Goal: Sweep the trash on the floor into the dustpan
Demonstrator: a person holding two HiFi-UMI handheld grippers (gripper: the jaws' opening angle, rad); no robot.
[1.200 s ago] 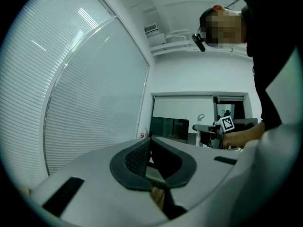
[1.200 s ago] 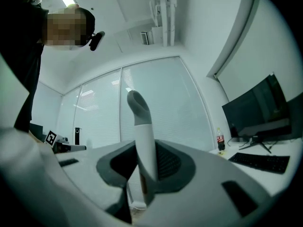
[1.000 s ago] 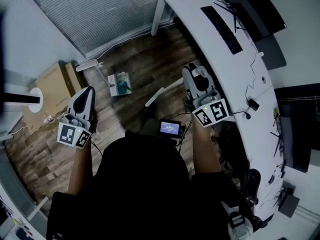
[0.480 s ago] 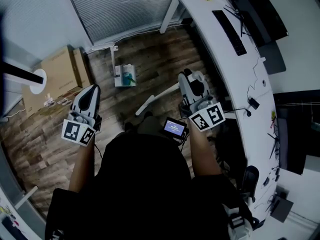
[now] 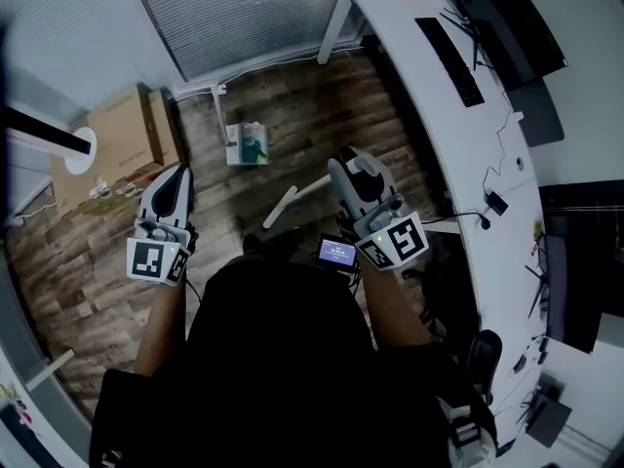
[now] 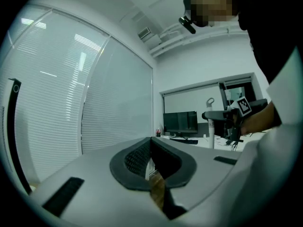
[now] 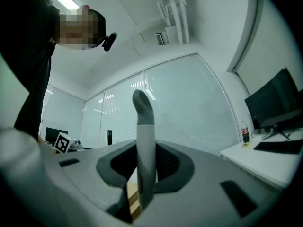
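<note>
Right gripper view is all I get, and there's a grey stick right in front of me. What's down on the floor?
Observer: A small white and teal box lies on the wooden floor, near the blinds.
Operator: Is my other hand-held gripper holding something?
Observer: No. The left hand-held gripper has its jaws together with nothing between them.
Operator: Where does my stick go?
Observer: The stick slants from the right hand-held gripper toward the floor on your left. I can't make out what is on its end.
</note>
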